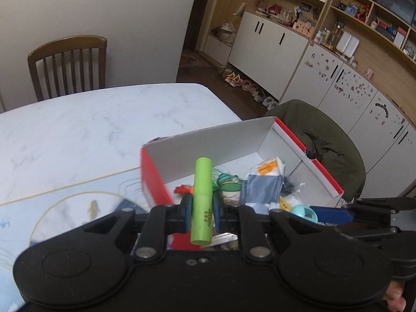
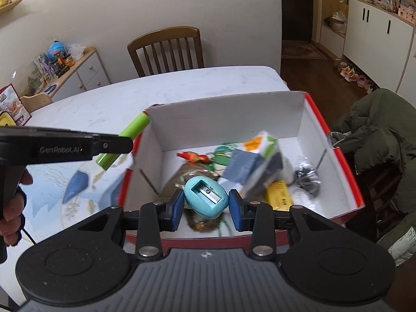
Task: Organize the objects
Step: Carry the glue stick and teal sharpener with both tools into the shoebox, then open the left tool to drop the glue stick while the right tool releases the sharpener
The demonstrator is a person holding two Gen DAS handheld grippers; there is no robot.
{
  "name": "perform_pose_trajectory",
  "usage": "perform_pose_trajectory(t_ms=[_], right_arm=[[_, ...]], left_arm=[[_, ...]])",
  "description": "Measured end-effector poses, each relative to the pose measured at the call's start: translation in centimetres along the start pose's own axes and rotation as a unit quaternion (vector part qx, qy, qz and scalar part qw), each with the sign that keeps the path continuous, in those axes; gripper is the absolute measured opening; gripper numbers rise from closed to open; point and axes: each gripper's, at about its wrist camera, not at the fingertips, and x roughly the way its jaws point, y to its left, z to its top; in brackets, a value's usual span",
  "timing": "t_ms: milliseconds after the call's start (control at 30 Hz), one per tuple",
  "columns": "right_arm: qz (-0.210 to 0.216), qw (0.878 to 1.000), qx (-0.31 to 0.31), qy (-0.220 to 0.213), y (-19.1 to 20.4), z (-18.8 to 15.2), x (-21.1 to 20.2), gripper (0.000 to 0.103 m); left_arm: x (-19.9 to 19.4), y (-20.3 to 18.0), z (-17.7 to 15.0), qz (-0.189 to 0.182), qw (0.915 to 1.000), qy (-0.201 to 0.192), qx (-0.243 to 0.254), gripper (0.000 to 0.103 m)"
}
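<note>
Across the centre of both frames we see the marble table (image 2: 182,91), with the red-and-white box (image 2: 226,119) at lower right. Our left gripper (image 1: 202,213) clamps the green tube (image 1: 202,200) near its lower half, long axis upright along the fingers, just left of the box wall. Our right gripper (image 2: 206,205) brackets the teal pencil sharpener (image 2: 206,197) over the box interior; whether the pads touch it, we cannot tell. We judge the right load nearer release.

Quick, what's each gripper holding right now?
Left gripper: jaws shut on the green tube.
Right gripper: jaws around the blue pencil sharpener, apparently gripping it, above the box.
</note>
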Motion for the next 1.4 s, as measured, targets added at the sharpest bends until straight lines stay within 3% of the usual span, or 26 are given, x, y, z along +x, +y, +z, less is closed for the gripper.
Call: perform_pose_trajectory(t_ms=[367, 700, 1000, 1400], right_arm=[[-0.005, 0.999, -0.035, 0.015, -3.4, 0.3, 1.0, 0.036], [-0.034, 0.997, -0.048, 0.057, -7.4, 1.1, 4.2, 0.036], [-0.021, 0.993, -0.068, 0.091, -8.3, 1.1, 7.0, 0.036], [-0.015, 0.989, -0.100, 0.103, -7.4, 1.2, 9.1, 0.036]], left_arm=[[5.2, -2.3, 2.0, 0.021, 0.9993, 0.032, 0.003, 0.015], [9.6, -2.8, 2.7, 0.057, 0.9960, 0.065, 0.023, 0.015], [12.6, -2.6, 3.1, 0.085, 0.9907, 0.101, 0.033, 0.015], [15.9, -2.4, 3.2, 0.102, 0.9808, 0.160, 0.046, 0.015]])
